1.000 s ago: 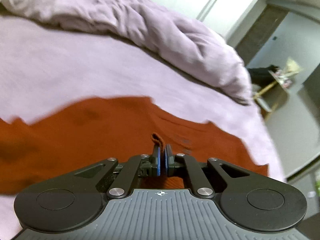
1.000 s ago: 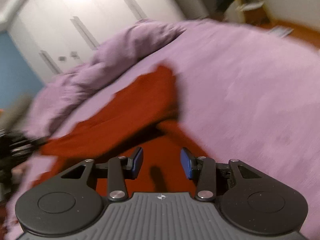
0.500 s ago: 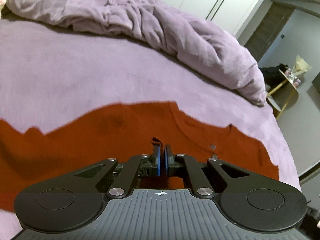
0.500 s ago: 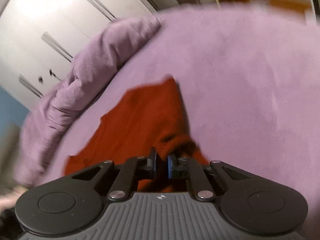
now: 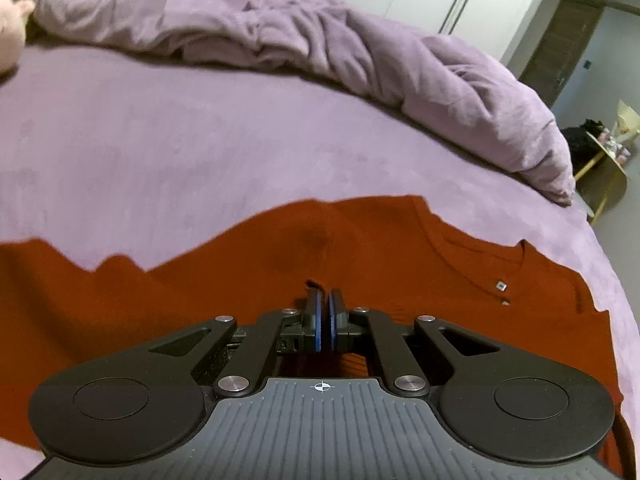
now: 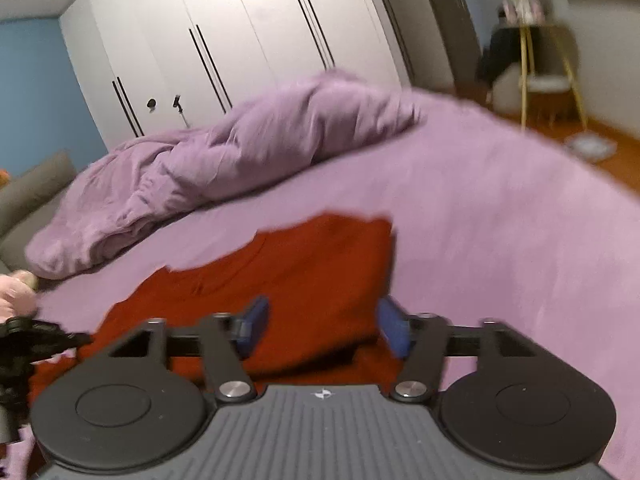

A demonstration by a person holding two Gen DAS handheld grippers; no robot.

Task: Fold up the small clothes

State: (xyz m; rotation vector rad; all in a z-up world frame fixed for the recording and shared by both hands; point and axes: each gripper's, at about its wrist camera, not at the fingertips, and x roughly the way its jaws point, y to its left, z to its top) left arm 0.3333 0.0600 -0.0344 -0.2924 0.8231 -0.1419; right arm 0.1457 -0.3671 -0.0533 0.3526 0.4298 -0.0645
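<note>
A rust-red shirt lies spread on the purple bed, its collar and small label to the right. My left gripper is shut, with a small bit of the shirt's fabric pinched at its tips. In the right wrist view the same shirt lies with one side folded over. My right gripper is open and empty just above the folded part. The left gripper shows dark at the left edge of the right wrist view.
A crumpled purple duvet lies along the far side of the bed. White wardrobes stand behind it. A pink soft toy sits at the far left. A chair with gold legs stands beyond the bed's right edge.
My right gripper shut on the shirt's edge, carried it over, then opened and let go. My left gripper stayed shut on the fabric while the shirt settled flatter.
</note>
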